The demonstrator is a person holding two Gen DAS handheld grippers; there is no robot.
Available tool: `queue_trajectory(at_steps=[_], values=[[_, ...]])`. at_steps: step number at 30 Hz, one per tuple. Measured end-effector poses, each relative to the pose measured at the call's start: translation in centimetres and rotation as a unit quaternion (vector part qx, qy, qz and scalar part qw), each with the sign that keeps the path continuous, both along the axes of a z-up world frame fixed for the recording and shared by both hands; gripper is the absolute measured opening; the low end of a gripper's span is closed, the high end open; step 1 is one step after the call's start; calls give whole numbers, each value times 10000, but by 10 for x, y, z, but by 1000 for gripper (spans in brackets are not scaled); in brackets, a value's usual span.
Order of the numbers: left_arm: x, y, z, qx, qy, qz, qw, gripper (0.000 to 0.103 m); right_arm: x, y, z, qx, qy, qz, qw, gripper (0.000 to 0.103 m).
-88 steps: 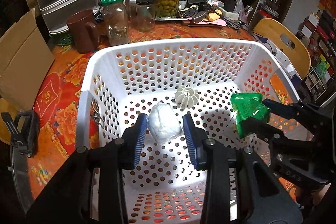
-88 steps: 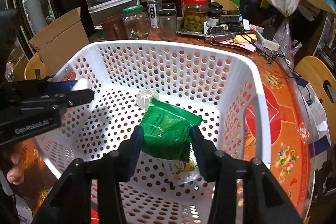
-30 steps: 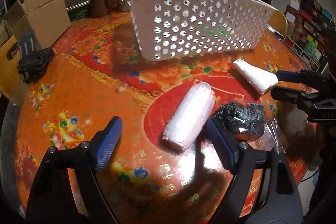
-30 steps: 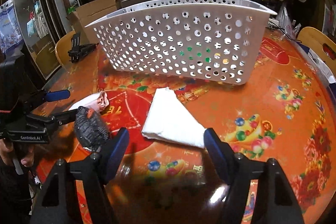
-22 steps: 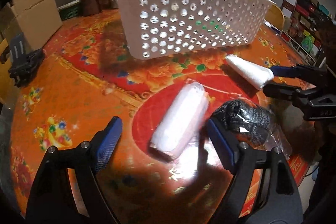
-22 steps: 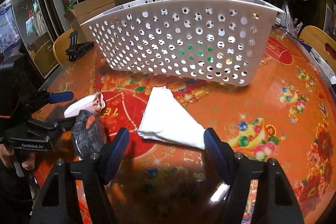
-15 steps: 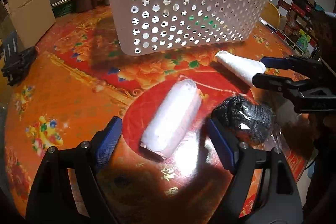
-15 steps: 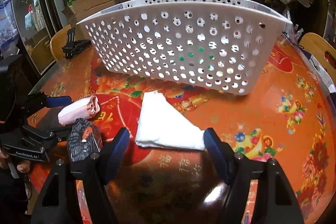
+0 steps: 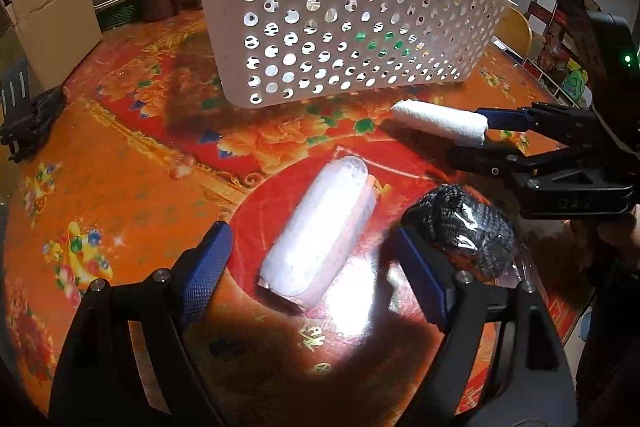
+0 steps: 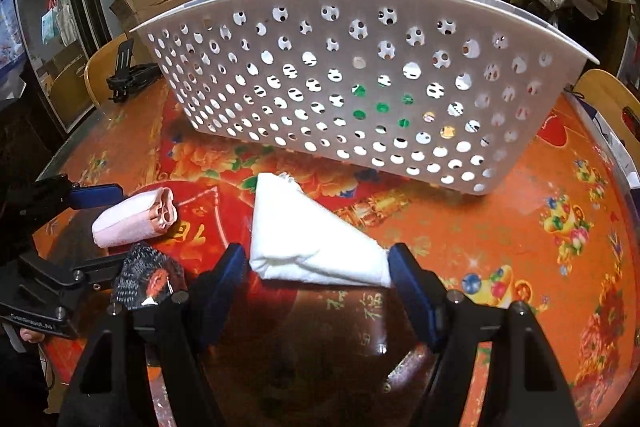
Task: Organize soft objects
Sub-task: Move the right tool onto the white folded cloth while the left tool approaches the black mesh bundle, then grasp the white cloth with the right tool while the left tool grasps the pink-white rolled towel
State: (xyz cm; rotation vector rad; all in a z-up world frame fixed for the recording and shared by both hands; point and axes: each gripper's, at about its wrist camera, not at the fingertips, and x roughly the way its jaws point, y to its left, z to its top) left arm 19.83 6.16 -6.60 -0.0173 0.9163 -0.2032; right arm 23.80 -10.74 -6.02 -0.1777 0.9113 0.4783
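A pink rolled cloth point(image 9: 320, 227) lies on the table between the wide-open jaws of my left gripper point(image 9: 316, 267); it also shows in the right wrist view point(image 10: 134, 217). A black knitted bundle in clear wrap point(image 9: 464, 227) lies against the left gripper's right finger. A white folded cloth point(image 10: 316, 243) lies between the open jaws of my right gripper point(image 10: 316, 279), its near corners at the pads; it also shows in the left wrist view point(image 9: 440, 121). The white perforated basket point(image 9: 352, 23) stands behind, with green showing through its holes.
The round table has a red and orange floral cover point(image 10: 540, 227). Cardboard boxes point(image 9: 52, 23), drawer units, jars and bags crowd the far side. A black clamp point(image 10: 128, 75) lies at the far left. A wooden chair point(image 10: 612, 99) stands at the right.
Both grippers left the basket, where they held a white bundle and a green packet, and came down to the table. In the last second each closed in on its cloth.
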Motion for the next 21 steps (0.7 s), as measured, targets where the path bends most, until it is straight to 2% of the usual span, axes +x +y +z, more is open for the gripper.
queue_trajectory(at_steps=[2,4,5,9,10,16,21], values=[[-1,0,0,-7,-7,2,10000,82,1,0,0,-56,-36,-74,10000,61],[-2,-1,0,23,-31,0,10000,80,2,-5,1,90,-25,-114,9999,53],[-3,-2,0,46,-53,-6,10000,77,2,-9,2,170,-16,-112,9998,44],[-10,-3,2,29,-185,-48,9998,45,-1,-13,6,299,-81,-69,9995,33],[-11,-3,2,7,-200,-43,9998,39,-3,-13,8,319,-138,-41,9994,32],[-14,3,3,-199,-240,-88,9995,34,-12,-16,14,503,-276,-37,9983,30],[-20,8,8,-285,-436,-57,9986,32,-27,-34,22,732,-420,-140,9963,30]])
